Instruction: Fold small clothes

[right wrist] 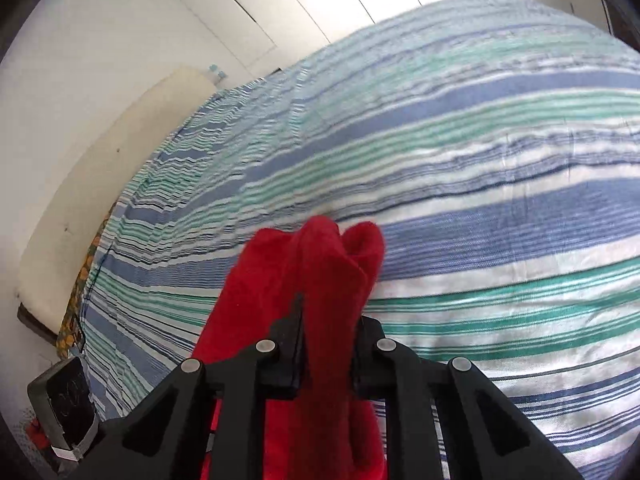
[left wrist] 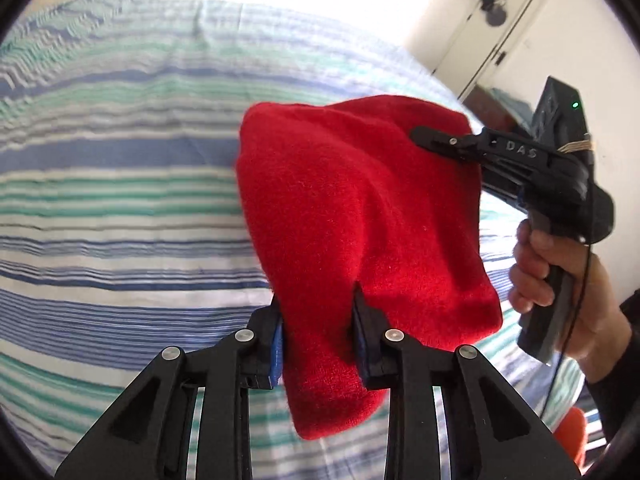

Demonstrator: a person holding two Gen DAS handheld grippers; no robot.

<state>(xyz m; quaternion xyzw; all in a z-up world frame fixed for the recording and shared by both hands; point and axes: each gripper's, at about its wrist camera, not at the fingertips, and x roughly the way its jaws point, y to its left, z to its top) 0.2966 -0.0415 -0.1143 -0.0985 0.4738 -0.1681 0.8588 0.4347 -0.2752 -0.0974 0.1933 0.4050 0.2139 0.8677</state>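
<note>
A small red knit garment hangs in the air above the striped bed, held by both grippers. My left gripper is shut on its lower edge. My right gripper is shut on its upper right corner, seen from the side in the left wrist view. In the right wrist view the right gripper pinches a bunched fold of the red garment, which sticks up between the fingers and hangs down below them.
The bed has a blue, green and white striped sheet. A white door is at the back right. A cream headboard and white wall panels lie left of the bed. A dark device sits by the bedside.
</note>
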